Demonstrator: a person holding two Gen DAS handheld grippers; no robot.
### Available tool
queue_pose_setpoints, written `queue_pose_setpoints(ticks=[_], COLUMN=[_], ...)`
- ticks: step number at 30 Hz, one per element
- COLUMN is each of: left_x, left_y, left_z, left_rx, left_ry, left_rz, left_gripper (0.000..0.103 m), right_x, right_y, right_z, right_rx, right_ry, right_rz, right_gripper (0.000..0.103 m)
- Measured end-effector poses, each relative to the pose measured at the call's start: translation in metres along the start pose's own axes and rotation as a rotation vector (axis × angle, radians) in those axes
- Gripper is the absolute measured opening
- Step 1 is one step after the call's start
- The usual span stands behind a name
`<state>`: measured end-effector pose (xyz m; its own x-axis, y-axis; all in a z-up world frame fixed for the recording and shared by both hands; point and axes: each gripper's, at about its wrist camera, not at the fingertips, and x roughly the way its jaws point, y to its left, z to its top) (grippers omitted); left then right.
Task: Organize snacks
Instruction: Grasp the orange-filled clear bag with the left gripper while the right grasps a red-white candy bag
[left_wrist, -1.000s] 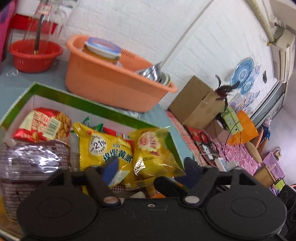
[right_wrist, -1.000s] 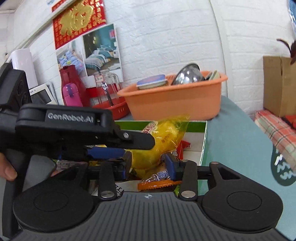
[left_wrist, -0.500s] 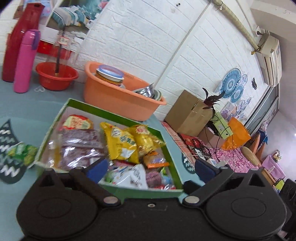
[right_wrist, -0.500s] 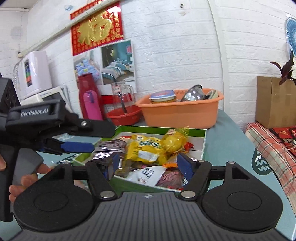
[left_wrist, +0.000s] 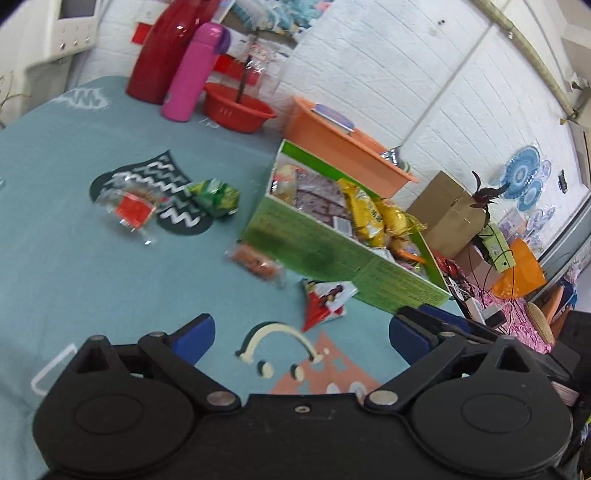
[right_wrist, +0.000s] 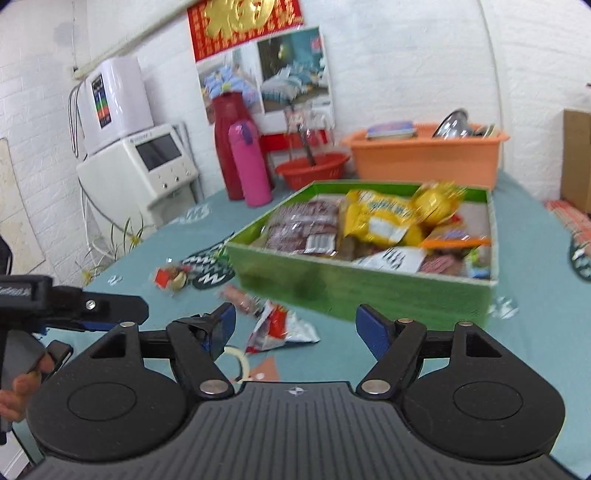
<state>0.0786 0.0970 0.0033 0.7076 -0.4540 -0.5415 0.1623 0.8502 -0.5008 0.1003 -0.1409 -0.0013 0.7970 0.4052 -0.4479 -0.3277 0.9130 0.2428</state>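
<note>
A green box (left_wrist: 332, 254) (right_wrist: 332, 284) on the teal tablecloth holds several snack packs, among them yellow bags (right_wrist: 380, 221) and a brown pack (right_wrist: 306, 225). Loose snacks lie on the cloth beside it: a red-white wrapper (left_wrist: 327, 299) (right_wrist: 277, 328), an orange pack (left_wrist: 256, 262), a green pack (left_wrist: 216, 195) and a clear pack with red (left_wrist: 129, 212) (right_wrist: 171, 277). My left gripper (left_wrist: 301, 338) is open and empty, above the cloth just short of the red-white wrapper. My right gripper (right_wrist: 295, 328) is open and empty, in front of the box.
An orange basin (right_wrist: 424, 155) with dishes, a red bowl (right_wrist: 314, 170), a pink bottle (right_wrist: 249, 162) and a red jug (right_wrist: 227, 147) stand behind the box by the wall. A white appliance (right_wrist: 147, 162) stands at the left. The left gripper's body (right_wrist: 70, 306) shows at the left.
Both grippers have pulled back from inside the box and opened wide. The yellow bag and orange snack stay in the box. The left view has swung left over the loose snacks.
</note>
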Motion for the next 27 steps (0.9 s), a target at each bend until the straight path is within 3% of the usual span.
queue_pose_setpoints(ticks=[8, 9, 10, 11, 15, 22, 27], left_x=[0.002, 0.004, 0.007, 0.011, 0.039, 0.099, 0.111], left_y=[0.024, 0.025, 0.027, 0.027, 0.022, 0.015, 0.005], left_z=[-0.002, -0.001, 0.002, 0.004, 0.018, 0.037, 0.037], left_rx=[-0.041, -0.043, -0.043, -0.042, -0.039, -0.065, 0.017], left_ry=[-0.001, -0.002, -0.003, -0.005, -0.010, -0.008, -0.032], left_rz=[0.028, 0.032, 0.032, 0.031, 0.053, 0.172, 0.254], left_gripper=[0.103, 0.103, 0.103, 0.103, 0.103, 0.103, 0.102], right_x=[0.068, 0.073, 0.077, 0.076, 0.060, 0.035, 0.031], right_y=[0.023, 0.023, 0.021, 0.020, 0.020, 0.017, 0.013], right_z=[-0.008, -0.008, -0.009, -0.010, -0.014, -0.023, -0.024], right_rx=[-0.030, -0.041, -0.052, -0.049, -0.077, -0.055, -0.047], right_ry=[0.092, 0.106, 0.124, 0.126, 0.127, 0.115, 0.120], right_rz=[-0.077, -0.086, -0.082, -0.077, -0.059, -0.041, -0.044], right_gripper=[0.103, 0.092, 0.069, 0.067, 0.064, 0.064, 0.065])
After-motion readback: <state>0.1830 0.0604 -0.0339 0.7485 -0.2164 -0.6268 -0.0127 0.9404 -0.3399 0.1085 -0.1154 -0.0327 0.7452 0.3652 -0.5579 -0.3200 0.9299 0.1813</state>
